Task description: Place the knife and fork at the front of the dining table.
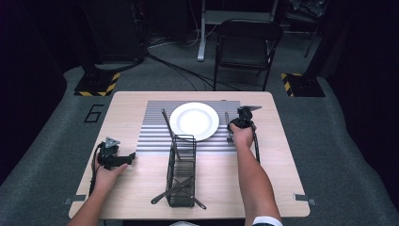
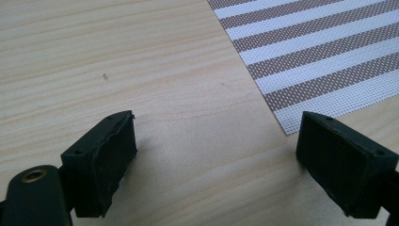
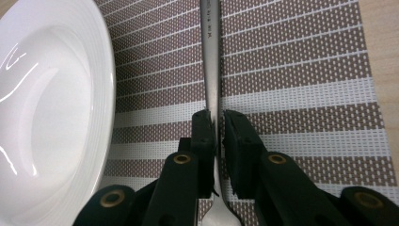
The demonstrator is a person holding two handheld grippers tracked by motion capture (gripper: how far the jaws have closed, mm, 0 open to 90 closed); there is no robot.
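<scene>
Place setting half laid: right tool [image 3: 215, 141], jaws nearly closed around utensil handle [image 3: 210, 61] on striped placemat [image 3: 301, 94] right of plate [image 3: 51, 108]; left tool [image 2: 216, 160] gapes empty over bench [image 2: 117, 61]; caddy [image 1: 181, 172] cutlery remains.

Wooden table [image 1: 127, 188], striped placemat [image 1: 155, 134], wire caddy [image 1: 181, 172]

A black wire caddy [image 1: 181, 172] stands on the table [image 1: 127, 179] at 6 o'clock from the plate [image 1: 194, 120], cutlery [image 1: 171, 190] poking out. A folding chair [image 1: 247, 44] stands on the floor at 12 o'clock, with cables [image 1: 174, 66] at 11
</scene>
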